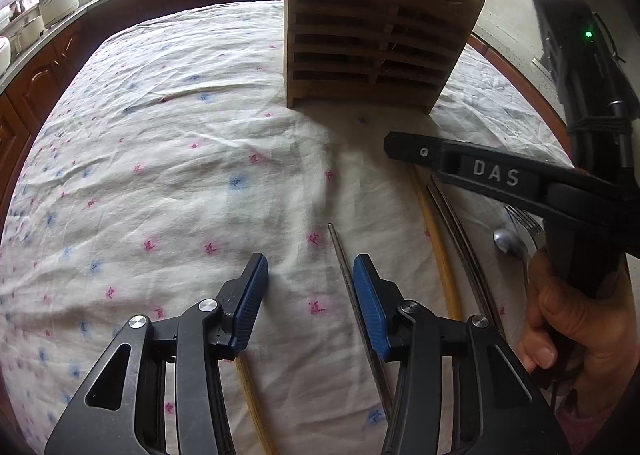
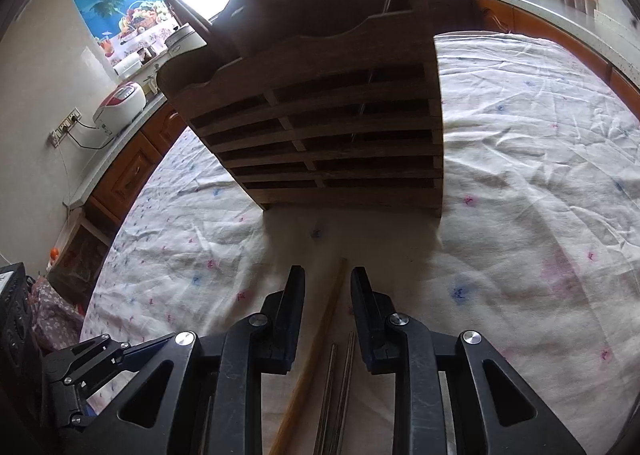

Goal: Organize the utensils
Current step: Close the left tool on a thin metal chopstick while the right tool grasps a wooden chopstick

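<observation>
A slatted wooden utensil holder [image 1: 372, 39] stands on the floral tablecloth [image 1: 180, 159] and has chopsticks in it; it also shows in the right wrist view [image 2: 328, 127]. My left gripper [image 1: 308, 295] is open and empty over the cloth, with a metal chopstick [image 1: 344, 267] lying by its right finger. A wooden chopstick [image 1: 436, 239], two metal chopsticks [image 1: 460, 243], a spoon [image 1: 510, 241] and a fork [image 1: 524, 219] lie to the right. My right gripper [image 2: 327, 287] is open just above the wooden chopstick [image 2: 320, 339], with the metal chopsticks [image 2: 340, 383] beside it.
The tablecloth [image 2: 540, 175] covers a table with wooden kitchen cabinets [image 1: 36, 83] and counters around it. A rice cooker [image 2: 120, 103] sits on the left counter. The right gripper's body [image 1: 520, 179] and the hand holding it cross the right side of the left wrist view.
</observation>
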`<move>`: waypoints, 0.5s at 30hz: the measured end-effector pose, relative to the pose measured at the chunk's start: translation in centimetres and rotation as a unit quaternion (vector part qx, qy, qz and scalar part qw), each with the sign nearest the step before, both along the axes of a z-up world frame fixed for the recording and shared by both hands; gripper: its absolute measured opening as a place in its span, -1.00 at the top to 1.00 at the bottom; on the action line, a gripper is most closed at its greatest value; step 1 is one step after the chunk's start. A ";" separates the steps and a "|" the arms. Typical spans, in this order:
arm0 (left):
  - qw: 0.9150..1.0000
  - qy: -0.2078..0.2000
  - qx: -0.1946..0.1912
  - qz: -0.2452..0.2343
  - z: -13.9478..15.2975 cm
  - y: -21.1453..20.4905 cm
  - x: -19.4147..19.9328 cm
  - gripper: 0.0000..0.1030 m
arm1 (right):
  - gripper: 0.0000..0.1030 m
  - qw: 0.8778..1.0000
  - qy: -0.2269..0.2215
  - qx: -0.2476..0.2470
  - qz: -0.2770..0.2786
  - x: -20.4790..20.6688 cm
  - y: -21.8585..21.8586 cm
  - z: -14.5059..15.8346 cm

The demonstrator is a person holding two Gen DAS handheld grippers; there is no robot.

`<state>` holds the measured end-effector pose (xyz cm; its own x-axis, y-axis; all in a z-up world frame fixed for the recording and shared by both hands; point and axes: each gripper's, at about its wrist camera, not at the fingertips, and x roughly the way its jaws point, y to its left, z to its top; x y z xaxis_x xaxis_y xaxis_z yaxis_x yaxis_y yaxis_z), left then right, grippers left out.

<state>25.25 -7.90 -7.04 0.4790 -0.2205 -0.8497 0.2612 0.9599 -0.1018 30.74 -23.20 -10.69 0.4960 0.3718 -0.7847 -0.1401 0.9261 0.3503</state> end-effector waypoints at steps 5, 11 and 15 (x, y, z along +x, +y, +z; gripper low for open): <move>1.000 -0.001 0.008 -0.004 0.0 -0.2 0.0 0.14 | 0.80 0.999 -0.003 -0.050 0.009 0.6 0.8 0.0; 1.000 0.003 0.026 -0.008 -0.1 -1.1 0.6 0.14 | 0.89 1.000 0.001 -0.010 0.004 0.4 -0.4 0.3; 0.999 0.002 0.044 -0.012 -0.2 -2.0 1.0 0.13 | 0.90 0.999 -0.020 0.029 -0.021 -1.2 -2.3 2.2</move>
